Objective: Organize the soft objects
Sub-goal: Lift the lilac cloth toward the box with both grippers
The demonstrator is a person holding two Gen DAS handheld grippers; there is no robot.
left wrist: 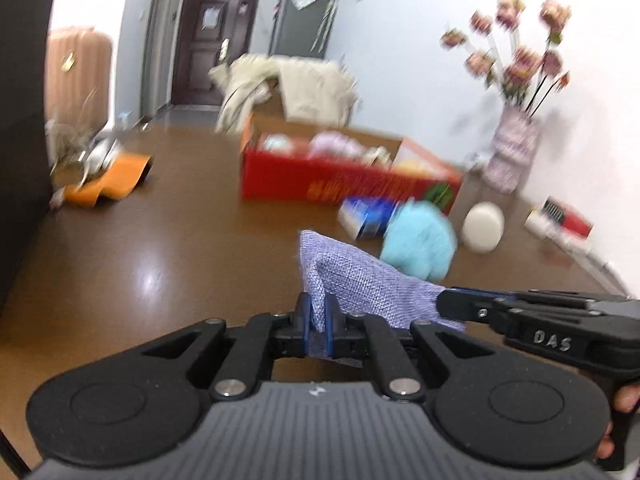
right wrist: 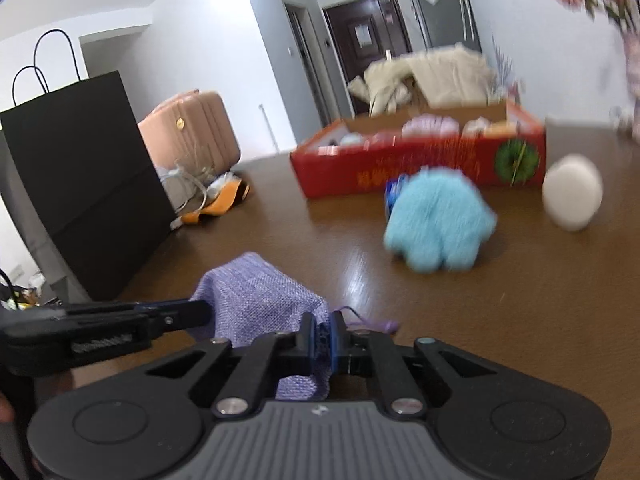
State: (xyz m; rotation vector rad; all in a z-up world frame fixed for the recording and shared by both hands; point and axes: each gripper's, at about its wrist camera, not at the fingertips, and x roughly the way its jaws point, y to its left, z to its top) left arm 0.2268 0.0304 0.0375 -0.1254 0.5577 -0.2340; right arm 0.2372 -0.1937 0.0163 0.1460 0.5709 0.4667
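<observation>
Lilac woven pouch (left wrist: 360, 280) | pinched by left gripper (left wrist: 319, 320) and right gripper (right wrist: 323, 340) | background blurred

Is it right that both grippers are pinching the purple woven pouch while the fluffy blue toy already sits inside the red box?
Not quite. Both the left gripper and right gripper do pinch the purple woven pouch, but the fluffy blue toy is not in the red box; the right wrist view shows it on the brown table in front of the box.
</observation>
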